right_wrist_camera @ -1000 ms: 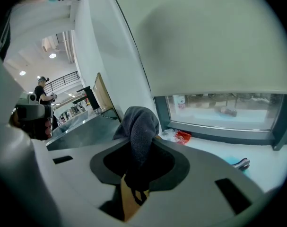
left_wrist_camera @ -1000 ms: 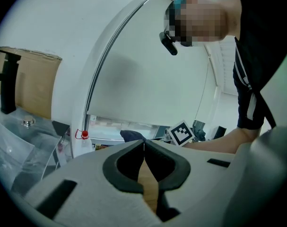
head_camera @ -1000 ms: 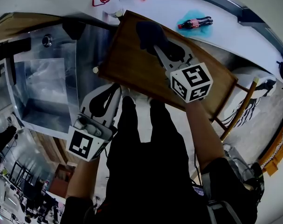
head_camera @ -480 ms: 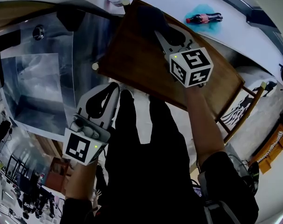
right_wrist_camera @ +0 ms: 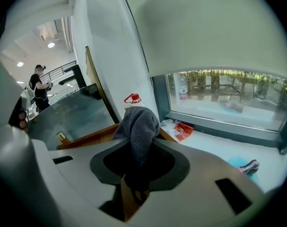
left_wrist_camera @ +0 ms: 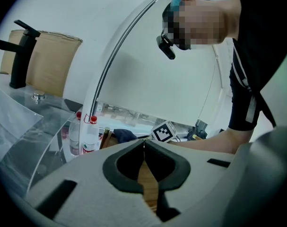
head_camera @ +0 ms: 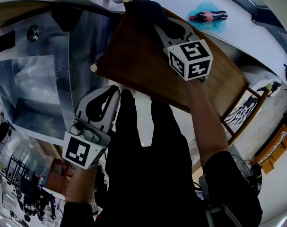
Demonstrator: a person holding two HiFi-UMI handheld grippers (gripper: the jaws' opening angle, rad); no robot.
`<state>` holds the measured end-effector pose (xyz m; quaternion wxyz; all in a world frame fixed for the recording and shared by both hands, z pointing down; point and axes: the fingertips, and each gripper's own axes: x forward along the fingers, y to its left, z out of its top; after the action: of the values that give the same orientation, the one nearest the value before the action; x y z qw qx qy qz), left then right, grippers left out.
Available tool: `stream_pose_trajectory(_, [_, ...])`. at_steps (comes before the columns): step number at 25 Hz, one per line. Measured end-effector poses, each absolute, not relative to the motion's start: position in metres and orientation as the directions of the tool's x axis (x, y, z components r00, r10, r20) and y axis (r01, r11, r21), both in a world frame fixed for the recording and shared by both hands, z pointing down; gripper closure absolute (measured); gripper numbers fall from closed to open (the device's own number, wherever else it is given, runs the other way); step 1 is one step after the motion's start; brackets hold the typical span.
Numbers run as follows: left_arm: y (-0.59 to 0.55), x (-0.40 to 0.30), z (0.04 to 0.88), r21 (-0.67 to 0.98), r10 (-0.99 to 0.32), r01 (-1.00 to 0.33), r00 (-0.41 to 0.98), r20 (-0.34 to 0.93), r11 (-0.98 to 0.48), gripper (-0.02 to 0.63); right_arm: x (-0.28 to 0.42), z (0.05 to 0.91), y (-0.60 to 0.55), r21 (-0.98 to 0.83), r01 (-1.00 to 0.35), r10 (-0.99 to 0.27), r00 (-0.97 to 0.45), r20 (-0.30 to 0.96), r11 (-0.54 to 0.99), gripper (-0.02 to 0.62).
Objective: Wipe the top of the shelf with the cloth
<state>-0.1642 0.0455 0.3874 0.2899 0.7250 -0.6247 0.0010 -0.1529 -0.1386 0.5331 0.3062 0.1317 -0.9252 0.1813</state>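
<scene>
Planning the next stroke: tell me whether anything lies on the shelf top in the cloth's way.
Nothing visible does. The right tongs grip the cloth at the far corner of the shelf top, and the wood toward the person is bare. The left tongs, shut and empty, are at the near edge.

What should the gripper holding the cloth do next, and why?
Probably drag the cloth back toward the person. The right gripper is shut on it at the far corner of the shelf top, and most of the bare wood lies nearer.
</scene>
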Motion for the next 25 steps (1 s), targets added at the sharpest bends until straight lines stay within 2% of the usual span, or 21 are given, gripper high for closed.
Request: stream_pose_trajectory(25, [0.012,-0.1,0.392,0.434,-0.873,-0.888,0.326,0.361,-0.152,0.581,-0.072,0.54,-0.151,-0.248,-0.422,-0.183,-0.75,0.636,0.872,0.5])
